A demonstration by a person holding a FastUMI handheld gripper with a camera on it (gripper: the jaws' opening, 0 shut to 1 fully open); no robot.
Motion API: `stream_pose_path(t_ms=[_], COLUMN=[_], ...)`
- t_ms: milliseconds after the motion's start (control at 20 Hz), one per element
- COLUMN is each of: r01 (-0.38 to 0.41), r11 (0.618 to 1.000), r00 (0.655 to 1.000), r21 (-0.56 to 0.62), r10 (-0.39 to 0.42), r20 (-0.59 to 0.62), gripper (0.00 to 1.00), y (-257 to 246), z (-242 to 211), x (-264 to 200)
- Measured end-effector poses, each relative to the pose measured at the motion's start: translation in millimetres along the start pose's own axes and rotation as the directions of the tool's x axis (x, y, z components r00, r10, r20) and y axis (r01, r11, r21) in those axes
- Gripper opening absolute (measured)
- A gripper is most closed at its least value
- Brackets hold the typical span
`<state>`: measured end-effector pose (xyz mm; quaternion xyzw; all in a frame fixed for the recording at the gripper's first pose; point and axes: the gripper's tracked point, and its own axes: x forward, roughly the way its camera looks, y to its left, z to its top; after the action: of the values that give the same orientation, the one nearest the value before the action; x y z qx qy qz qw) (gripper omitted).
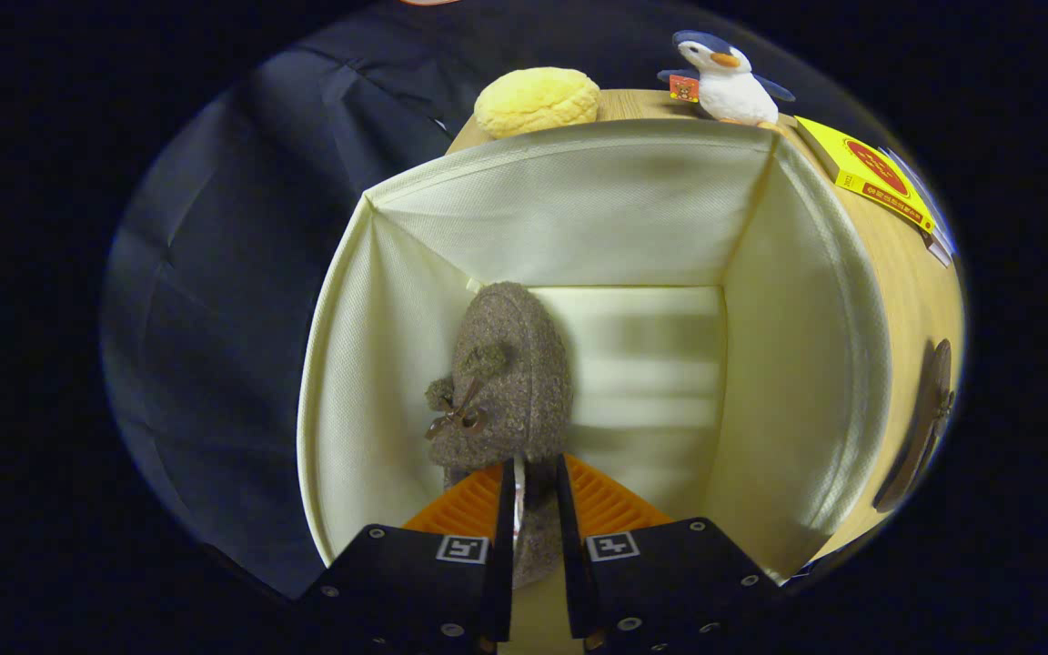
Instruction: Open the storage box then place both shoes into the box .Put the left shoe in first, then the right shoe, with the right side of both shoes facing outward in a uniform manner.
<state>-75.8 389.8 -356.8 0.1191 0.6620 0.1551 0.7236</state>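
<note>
A fuzzy brown shoe [508,373] with a small bow hangs toe-down inside the open cream fabric storage box [569,196], near its left wall. My gripper [535,496] is shut on the shoe's heel rim, both orange-backed fingers [504,509] pressing on it. The shoe's toe is close to the box floor; I cannot tell whether it touches. A second brown shoe [926,428] lies outside the box on the wooden table, beyond the box's right wall.
The wooden table [901,273] carries a yellow round cushion [537,100] and a penguin plush [726,80] behind the box, and a yellow flat packet [865,173] to the right. Dark cloth hangs on the left.
</note>
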Motion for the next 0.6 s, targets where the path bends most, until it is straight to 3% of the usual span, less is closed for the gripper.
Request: stream_pose_path(t_ms=[200, 400, 600], r01=[-0.169, -0.209, -0.202], r11=[0.986, 0.975, 0.973], r00=[0.984, 0.963, 0.940], r21=[-0.001, -0.073, -0.114], r10=[0.169, 0.218, 0.225], r20=[0.057, 0.157, 0.256], gripper=[0.49, 0.60, 0.75], y=[18, 1, -33], z=[7, 16, 22], x=[-36, -79, -118])
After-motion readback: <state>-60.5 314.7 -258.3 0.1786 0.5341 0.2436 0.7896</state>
